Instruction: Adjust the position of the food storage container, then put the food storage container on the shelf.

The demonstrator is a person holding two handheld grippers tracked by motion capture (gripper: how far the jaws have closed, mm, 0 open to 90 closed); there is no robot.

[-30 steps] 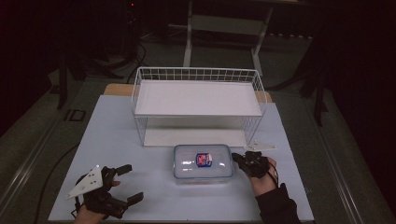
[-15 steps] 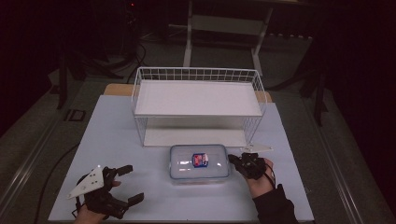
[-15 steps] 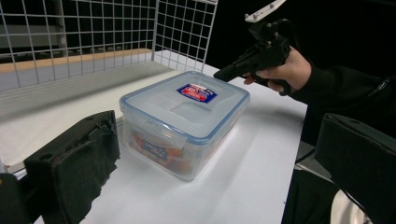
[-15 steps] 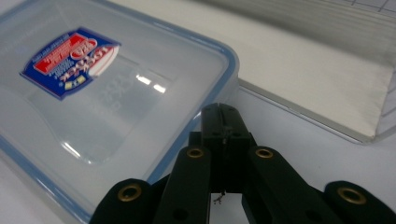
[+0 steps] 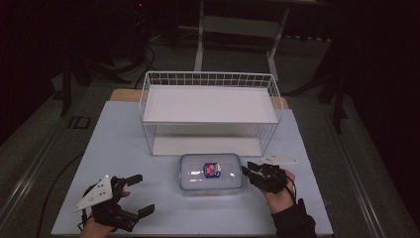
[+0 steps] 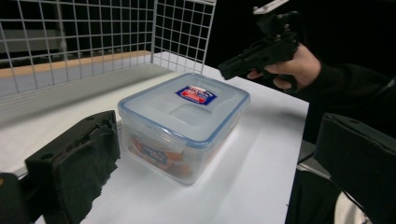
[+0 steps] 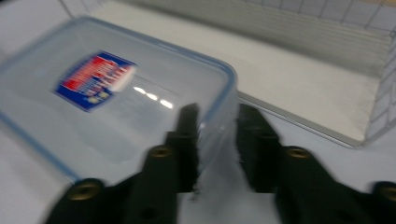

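Left claw (image 5: pixel 132 196) sits nearest me, at the near left corner of the surface (image 5: pixel 124 148), its jaws spread wide with nothing between them; from its own camera I look between those two black jaws at the clear plastic box (image 6: pixel 184 121) lying a little way ahead. My right claw (image 5: pixel 247 171) is toward the near right part of the surface, held in a hand (image 5: pixel 280 196) with a dark sleeve, and it points at the right end of the box. Its jaws have just been opening: in the right gripper view they stand a little apart on either side of the box's right rim, one over the lid (image 7: pixel 116 88) and one outside the wall, and I see a gap on each side, so I count it as released, though that picture is blurred. The box rests flat in the middle of the surface, a bit nearer the near edge, lid on, with a red and blue label (image 5: pixel 212 169) on top. Just beyond it stands a white wire rack (image 5: pixel 210 101), spanning the far half, with a white shelf board on top. A small pale plate (image 5: pixel 280 158) lies by the rack's right foot.
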